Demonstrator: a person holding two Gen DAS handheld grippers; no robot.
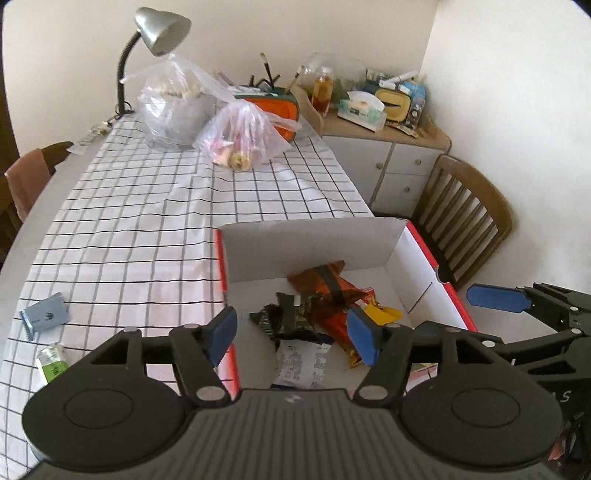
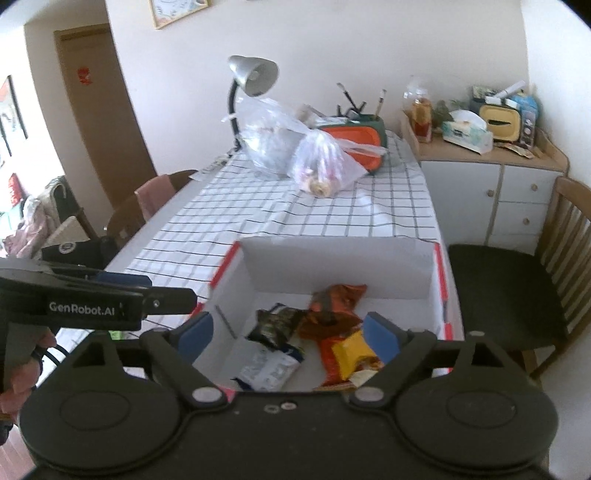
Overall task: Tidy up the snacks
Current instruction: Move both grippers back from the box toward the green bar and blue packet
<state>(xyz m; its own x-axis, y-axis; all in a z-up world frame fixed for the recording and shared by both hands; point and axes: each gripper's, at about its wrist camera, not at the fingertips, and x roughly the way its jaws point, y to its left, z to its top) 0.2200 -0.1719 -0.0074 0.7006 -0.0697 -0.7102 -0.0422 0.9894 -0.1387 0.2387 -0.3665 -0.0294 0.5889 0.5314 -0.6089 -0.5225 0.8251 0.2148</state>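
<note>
A white cardboard box with red edges [image 1: 421,258] [image 2: 436,280] stands at the table's near end. It holds several snack packets: an orange one [image 1: 325,280] [image 2: 336,299], a dark one [image 1: 288,314] [image 2: 275,321], a yellow one [image 1: 382,314] [image 2: 351,350] and a white one [image 1: 301,363] [image 2: 267,369]. My left gripper [image 1: 291,334] hovers open and empty above the box's near side. My right gripper [image 2: 288,334] hovers open and empty above the box too. A grey-blue packet [image 1: 44,315] and a green-white packet [image 1: 53,362] lie on the cloth at the left.
The table has a checked cloth [image 1: 166,206]. At its far end are a silver desk lamp [image 1: 159,33], two clear plastic bags [image 1: 240,136] and an orange container [image 1: 277,107]. A cluttered white cabinet [image 1: 391,162] and a wooden chair [image 1: 465,218] stand to the right.
</note>
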